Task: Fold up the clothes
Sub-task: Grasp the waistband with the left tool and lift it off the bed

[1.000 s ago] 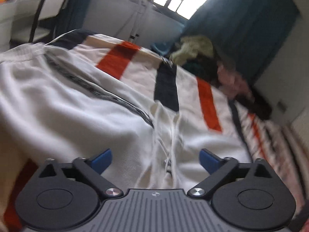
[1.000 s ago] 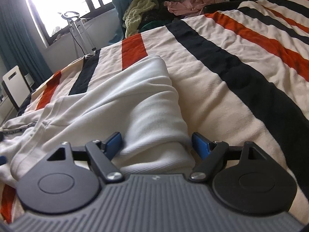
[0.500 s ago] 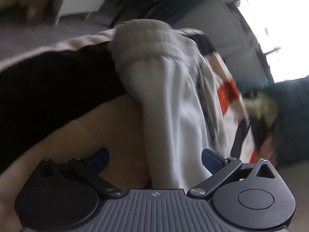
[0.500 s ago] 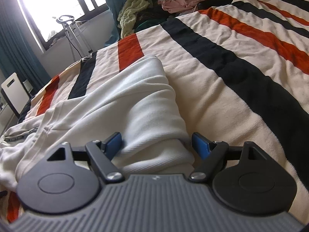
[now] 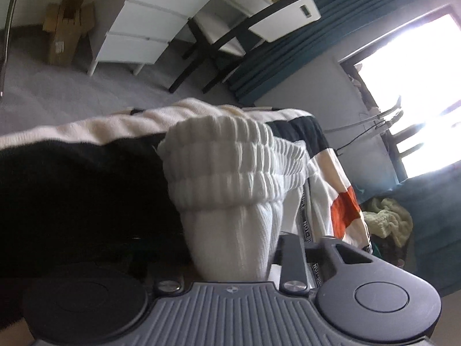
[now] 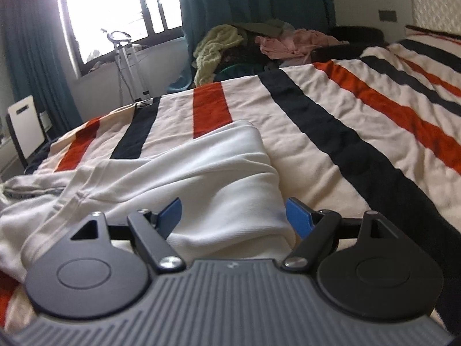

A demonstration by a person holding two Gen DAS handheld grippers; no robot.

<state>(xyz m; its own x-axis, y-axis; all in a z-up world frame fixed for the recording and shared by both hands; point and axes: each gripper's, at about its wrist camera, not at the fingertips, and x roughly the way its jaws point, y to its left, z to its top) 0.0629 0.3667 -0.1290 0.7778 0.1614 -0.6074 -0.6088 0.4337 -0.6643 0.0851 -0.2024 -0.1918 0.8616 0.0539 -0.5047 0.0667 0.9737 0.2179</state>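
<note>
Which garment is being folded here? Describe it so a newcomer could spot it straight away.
Start at the bed's striped blanket, cream with black and orange bands. On its near side lies a white ribbed garment with a gathered elastic band. It is the only plain white piece; the other clothes are heaped beyond the bed by the curtain.

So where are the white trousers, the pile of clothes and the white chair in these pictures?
Trousers (image 5: 230, 173): left wrist view, on the ribbed waistband.
Clothes pile (image 6: 219, 43): right wrist view, on the yellow-green garment.
Chair (image 5: 285, 18): left wrist view, on its white backrest.
</note>
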